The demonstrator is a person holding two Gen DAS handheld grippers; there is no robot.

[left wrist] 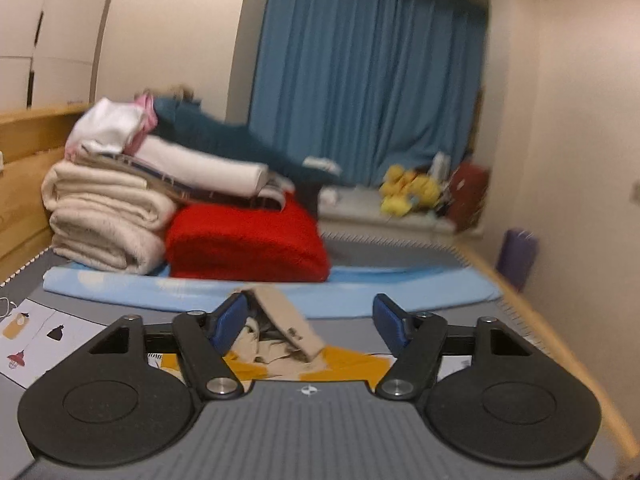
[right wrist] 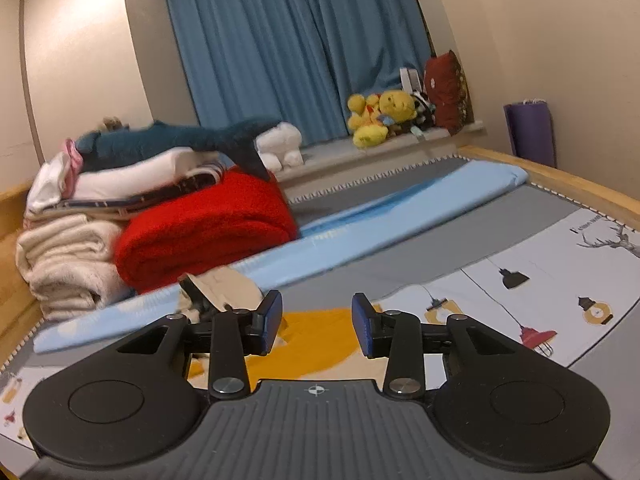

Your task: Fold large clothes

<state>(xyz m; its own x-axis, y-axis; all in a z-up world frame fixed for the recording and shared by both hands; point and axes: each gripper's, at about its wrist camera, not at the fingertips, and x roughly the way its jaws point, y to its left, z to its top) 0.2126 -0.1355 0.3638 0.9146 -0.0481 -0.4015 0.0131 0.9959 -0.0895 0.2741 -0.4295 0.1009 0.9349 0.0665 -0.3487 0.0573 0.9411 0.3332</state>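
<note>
1. As we look along the left gripper (left wrist: 310,322), its blue fingers (left wrist: 228,320) stand spread wide with nothing pinched; a beige fold of the garment (left wrist: 286,322) rises between them, brushing near the left pad, though we cannot tell if it touches.
2. Over on the right gripper (right wrist: 316,322), the fingers are parted more narrowly, also holding nothing, hovering over the garment's mustard-yellow panel (right wrist: 316,344).
3. We place the garment low on the bed (right wrist: 440,248), crumpled just ahead of both tools, beige cloth bunched over the yellow.
4. Risk now: that raised fold looks limp and soft, so it may flop sideways and undo the crease, we judge.
5. Another worry: a pinch could catch the printed sheet (right wrist: 520,280) beneath, dragging it along.
6. Textures: the red blanket (left wrist: 248,240) is fuzzy and thick, the cream towels (left wrist: 100,220) plush and rounded, the pale blue roll (right wrist: 360,232) smooth and long.
7. That leaning stack behind, topped by a dark teal plush (right wrist: 180,140), could topple if nudged.
</note>
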